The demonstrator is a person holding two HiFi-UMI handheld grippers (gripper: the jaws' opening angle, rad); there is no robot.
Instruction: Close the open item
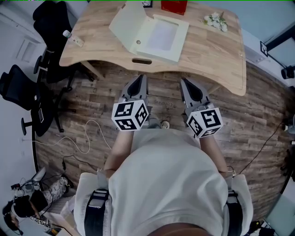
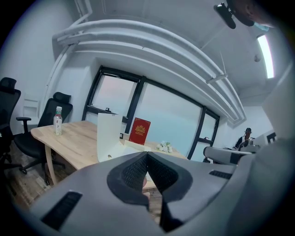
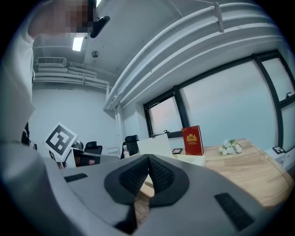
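A pale cream box [image 1: 159, 39] lies open on the wooden table [image 1: 216, 50], its lid [image 1: 129, 23] tilted up and back at the left. The left gripper view shows that lid [image 2: 109, 133] standing upright; in the right gripper view the lid [image 3: 154, 146] shows just above the jaws. My left gripper [image 1: 137, 85] and right gripper [image 1: 190, 88] hover side by side over the floor, short of the table's near edge. Both point toward the box with jaws together and nothing between them.
A red book [image 1: 174, 6] stands behind the box. White flowers [image 1: 215, 20] lie at the table's far right, a small bottle [image 1: 73, 38] at its left end. Black office chairs [image 1: 32, 92] stand left of the table. Cables [image 1: 73, 143] trail over the wood floor.
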